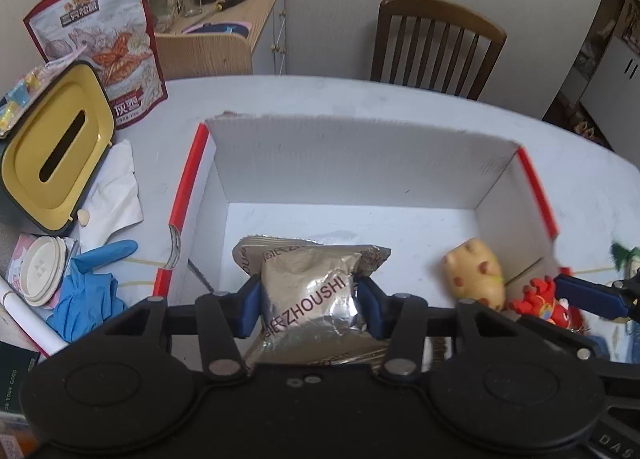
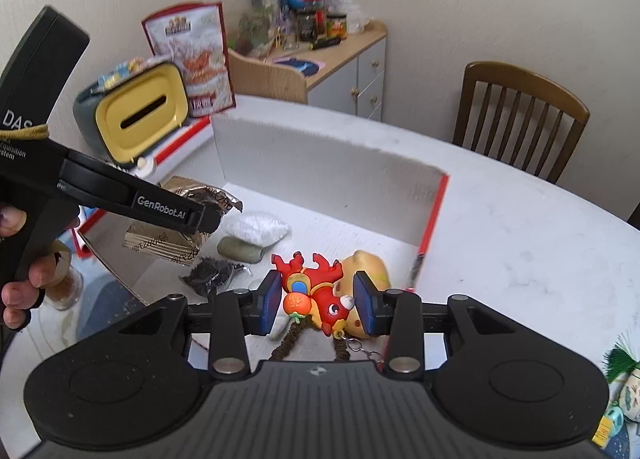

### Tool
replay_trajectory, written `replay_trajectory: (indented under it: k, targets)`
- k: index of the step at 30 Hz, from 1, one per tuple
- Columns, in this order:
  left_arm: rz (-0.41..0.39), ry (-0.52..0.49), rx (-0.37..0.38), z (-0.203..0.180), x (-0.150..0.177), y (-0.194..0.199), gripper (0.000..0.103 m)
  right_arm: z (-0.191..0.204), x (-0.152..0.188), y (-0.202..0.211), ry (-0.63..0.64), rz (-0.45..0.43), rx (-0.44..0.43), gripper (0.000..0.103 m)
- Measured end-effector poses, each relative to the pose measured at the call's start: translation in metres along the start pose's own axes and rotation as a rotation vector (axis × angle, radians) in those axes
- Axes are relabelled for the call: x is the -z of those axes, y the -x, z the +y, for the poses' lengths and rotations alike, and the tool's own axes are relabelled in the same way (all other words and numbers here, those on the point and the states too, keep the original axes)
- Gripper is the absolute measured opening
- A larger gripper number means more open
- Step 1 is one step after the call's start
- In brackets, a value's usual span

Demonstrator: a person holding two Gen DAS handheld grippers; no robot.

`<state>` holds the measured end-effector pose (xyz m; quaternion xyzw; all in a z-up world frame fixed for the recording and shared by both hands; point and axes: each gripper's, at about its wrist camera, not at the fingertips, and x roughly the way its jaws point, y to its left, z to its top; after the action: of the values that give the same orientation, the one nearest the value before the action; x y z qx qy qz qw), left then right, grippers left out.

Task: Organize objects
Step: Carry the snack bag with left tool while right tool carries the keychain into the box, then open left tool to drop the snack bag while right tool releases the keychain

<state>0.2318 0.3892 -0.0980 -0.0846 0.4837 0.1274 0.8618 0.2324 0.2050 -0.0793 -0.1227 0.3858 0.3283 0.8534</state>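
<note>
The foil packet (image 1: 308,295) is pinched between the fingers of the left gripper (image 1: 309,305) above the floor of the white box (image 1: 360,155); it should be lowered flat before release. The red toy (image 2: 314,295) lies in the box against the yellow toy (image 2: 370,271), between the spread fingers of the right gripper (image 2: 320,301), which should be withdrawn straight.
</note>
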Motion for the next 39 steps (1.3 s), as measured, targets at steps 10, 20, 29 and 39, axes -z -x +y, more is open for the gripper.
replay_trajectory:
  k: [10, 20, 29, 39]
  targets:
    - [0.064, -0.037, -0.019, 0.001, 0.008, -0.026, 0.049, 0.013, 0.001, -0.043, 0.045, 0.085, 0.007, 0.037]
    - [0.110, -0.060, -0.028, 0.002, 0.011, -0.041, 0.050, 0.016, 0.004, -0.057, 0.044, 0.125, -0.011, 0.037]
    - [0.131, -0.054, -0.037, 0.005, 0.013, -0.049, 0.052, 0.013, 0.003, -0.048, 0.027, 0.121, -0.037, 0.038]
    - [0.093, -0.051, -0.029, -0.001, 0.012, -0.033, 0.065, 0.011, 0.001, -0.025, 0.012, 0.086, -0.064, 0.047]
